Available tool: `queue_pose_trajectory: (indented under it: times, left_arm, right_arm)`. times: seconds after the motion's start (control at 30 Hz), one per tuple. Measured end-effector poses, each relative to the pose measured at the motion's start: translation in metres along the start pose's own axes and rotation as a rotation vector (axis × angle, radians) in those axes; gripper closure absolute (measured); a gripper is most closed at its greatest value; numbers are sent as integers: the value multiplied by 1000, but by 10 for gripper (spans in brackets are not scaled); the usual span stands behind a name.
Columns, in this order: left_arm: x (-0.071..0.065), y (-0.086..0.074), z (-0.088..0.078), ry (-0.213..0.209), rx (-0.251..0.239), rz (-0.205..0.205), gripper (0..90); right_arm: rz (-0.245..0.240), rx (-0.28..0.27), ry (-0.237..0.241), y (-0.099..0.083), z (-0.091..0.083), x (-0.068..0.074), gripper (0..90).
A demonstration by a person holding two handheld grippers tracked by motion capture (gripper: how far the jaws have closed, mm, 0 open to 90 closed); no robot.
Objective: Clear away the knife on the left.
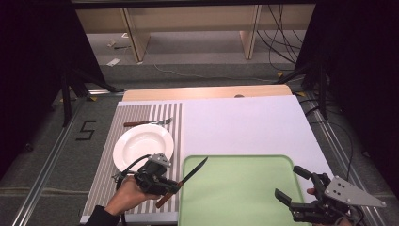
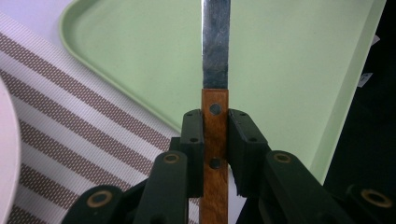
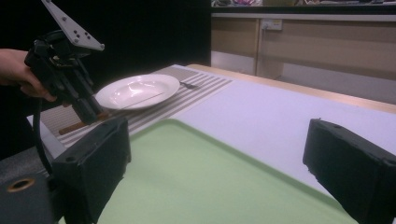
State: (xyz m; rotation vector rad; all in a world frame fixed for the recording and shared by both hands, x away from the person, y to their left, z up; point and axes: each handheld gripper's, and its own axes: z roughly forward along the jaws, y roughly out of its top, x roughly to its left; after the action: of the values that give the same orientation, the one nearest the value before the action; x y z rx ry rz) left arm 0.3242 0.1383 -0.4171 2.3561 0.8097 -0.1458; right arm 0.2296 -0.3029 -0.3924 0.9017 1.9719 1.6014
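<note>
A knife (image 1: 188, 179) with a brown wooden handle is pinched by the left claw (image 1: 171, 187), held in the person's left hand (image 1: 126, 197) near the front left of the bench (image 1: 244, 125). In the left gripper view, the 2 black jaws are pressed against both sides of the handle (image 2: 215, 140) just below the blade (image 2: 215, 44), which points out over the green tray (image 2: 289, 70). From the high view, the knife is seen held clear of the surface, crossing the tray's left rim, with its tip above the tray (image 1: 240, 188) and its handle end above the striped placemat (image 1: 106, 188). A white plate (image 1: 142, 144) lies on the placemat just beyond the left claw, and a fork (image 1: 148, 123) lies past the plate on the same mat. The right claw (image 1: 294, 186) is held at the tray's right edge with its jaws spread wide and nothing between them, as the right gripper view shows.
</note>
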Motion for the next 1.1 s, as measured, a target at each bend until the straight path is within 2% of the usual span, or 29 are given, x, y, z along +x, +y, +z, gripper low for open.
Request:
queue_pose_trajectory:
  times: [0.2, 0.4, 0.6, 0.67, 0.8, 0.97, 1.1]
  left_arm:
    - [2, 6, 8, -13, 20, -10, 768]
    - [0, 12, 14, -23, 29, 4, 768]
    - [-4, 16, 18, -38, 30, 15, 768]
    - [-7, 17, 20, -25, 25, 13, 768]
    - [-9, 18, 23, -31, 24, 13, 768]
    - [-14, 21, 31, -56, 40, -2, 768]
    - [-20, 25, 39, -69, 66, 7, 768]
  right_arm:
    - [-1, 4, 0, 0, 0, 0, 86]
    - [0, 3, 1, 0, 0, 0, 86]
    - [-1, 4, 2, 0, 0, 0, 86]
    - [-1, 4, 2, 0, 0, 0, 86]
    - [0, 1, 2, 0, 0, 0, 86]
    - [-2, 5, 2, 0, 0, 1, 86]
    - [-1, 0, 2, 0, 0, 0, 86]
